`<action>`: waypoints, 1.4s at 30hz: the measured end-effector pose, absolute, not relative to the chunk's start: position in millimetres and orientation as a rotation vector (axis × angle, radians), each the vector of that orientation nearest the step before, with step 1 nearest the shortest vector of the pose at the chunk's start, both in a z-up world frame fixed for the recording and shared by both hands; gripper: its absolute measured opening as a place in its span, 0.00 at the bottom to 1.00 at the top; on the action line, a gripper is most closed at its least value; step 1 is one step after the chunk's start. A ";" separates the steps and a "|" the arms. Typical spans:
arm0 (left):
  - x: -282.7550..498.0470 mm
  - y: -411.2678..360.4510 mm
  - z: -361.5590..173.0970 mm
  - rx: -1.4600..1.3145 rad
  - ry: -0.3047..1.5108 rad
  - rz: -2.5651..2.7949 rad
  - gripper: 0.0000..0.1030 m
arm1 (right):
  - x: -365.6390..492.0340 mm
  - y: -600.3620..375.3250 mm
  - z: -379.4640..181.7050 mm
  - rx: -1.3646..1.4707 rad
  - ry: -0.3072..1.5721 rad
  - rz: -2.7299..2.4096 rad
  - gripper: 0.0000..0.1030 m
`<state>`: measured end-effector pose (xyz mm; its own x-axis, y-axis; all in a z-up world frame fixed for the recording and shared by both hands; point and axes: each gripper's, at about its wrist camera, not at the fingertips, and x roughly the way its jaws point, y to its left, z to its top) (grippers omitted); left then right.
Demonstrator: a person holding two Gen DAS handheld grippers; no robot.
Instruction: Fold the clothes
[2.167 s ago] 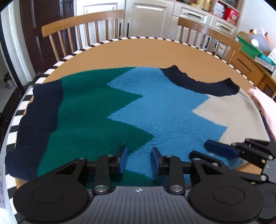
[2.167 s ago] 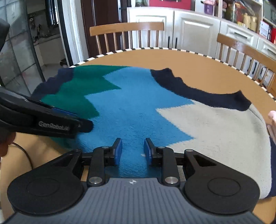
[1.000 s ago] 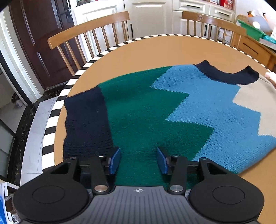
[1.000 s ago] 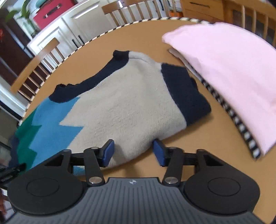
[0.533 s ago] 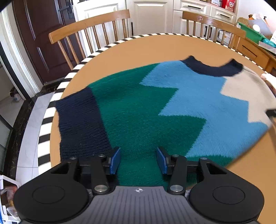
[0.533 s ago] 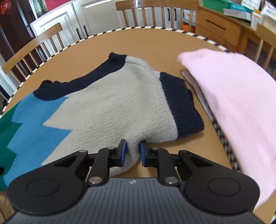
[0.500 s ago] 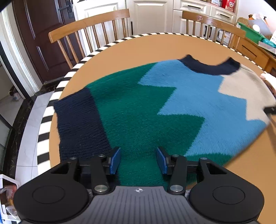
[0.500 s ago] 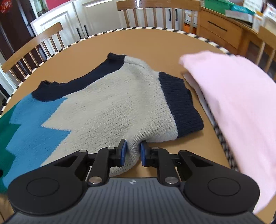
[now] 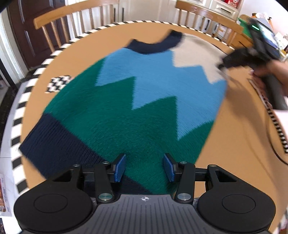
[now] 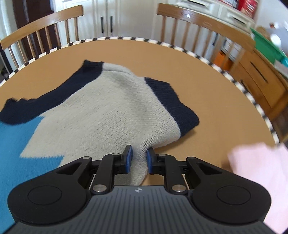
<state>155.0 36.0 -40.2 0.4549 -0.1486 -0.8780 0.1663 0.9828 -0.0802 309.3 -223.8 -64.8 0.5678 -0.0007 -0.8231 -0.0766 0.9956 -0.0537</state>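
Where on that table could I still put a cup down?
Bare table lies beyond the sweater, toward the chairs, and between its cuff and the pink cloth. The near side is crowded by sweater and claws.

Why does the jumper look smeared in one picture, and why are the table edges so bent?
Left wrist view: the sweater and the right tool are streaked by motion blur, while the left tool stays crisp. Right wrist view: sharper knit, with a blurred pink cloth. Both: the fisheye lens bows the table rim.
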 end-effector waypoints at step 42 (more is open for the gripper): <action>134.8 -62.3 -27.0 -0.147 1.151 -0.178 0.47 | 375.1 -189.1 -37.6 -0.079 0.864 0.261 0.50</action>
